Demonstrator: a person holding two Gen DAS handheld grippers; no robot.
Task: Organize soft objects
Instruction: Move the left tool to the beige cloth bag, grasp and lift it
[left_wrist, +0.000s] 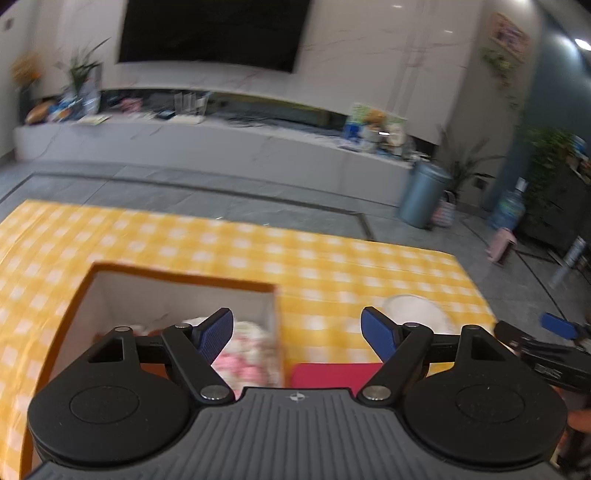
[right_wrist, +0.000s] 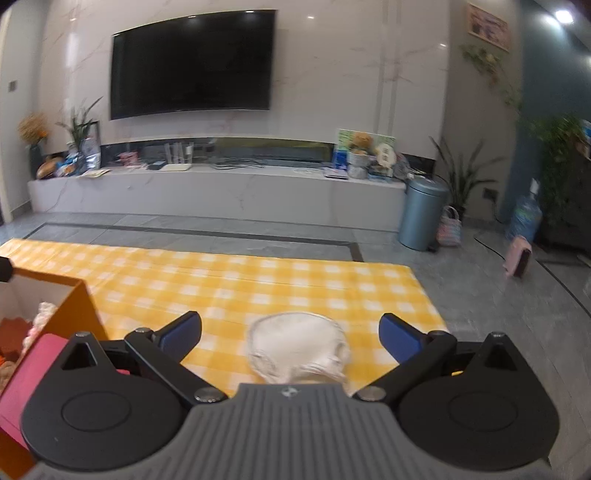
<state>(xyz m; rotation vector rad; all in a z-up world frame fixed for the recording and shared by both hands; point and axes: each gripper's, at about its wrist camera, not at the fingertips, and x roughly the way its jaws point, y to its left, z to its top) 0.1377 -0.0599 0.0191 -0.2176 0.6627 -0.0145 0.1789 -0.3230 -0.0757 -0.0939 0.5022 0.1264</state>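
1. Left wrist view: my left gripper (left_wrist: 297, 328) hangs with its blue pads spread wide and nothing between them.
2. Under its left finger I see an orange box (left_wrist: 177, 275) with a white inside, standing on the yellow-and-white checked tablecloth (left_wrist: 332, 266).
3. A pink-and-white soft item (left_wrist: 245, 354) lies in the box against its right wall; the blur keeps me from naming it more closely.
4. A magenta flat piece (left_wrist: 332, 374) shows just right of the box, partly hidden by the gripper body.
5. A white fabric piece (left_wrist: 417, 312) lies on the cloth to the right, beyond the right pad.
6. At the far right edge of that view, my right gripper pokes in.
7. Right wrist view: my right gripper (right_wrist: 290, 334) is also spread wide, gripping nothing.
8. The white fabric piece (right_wrist: 299, 343) lies on the cloth between and slightly below its pads, touched by neither.
9. The orange box (right_wrist: 74, 310) sits at the left edge, well apart from the white piece.
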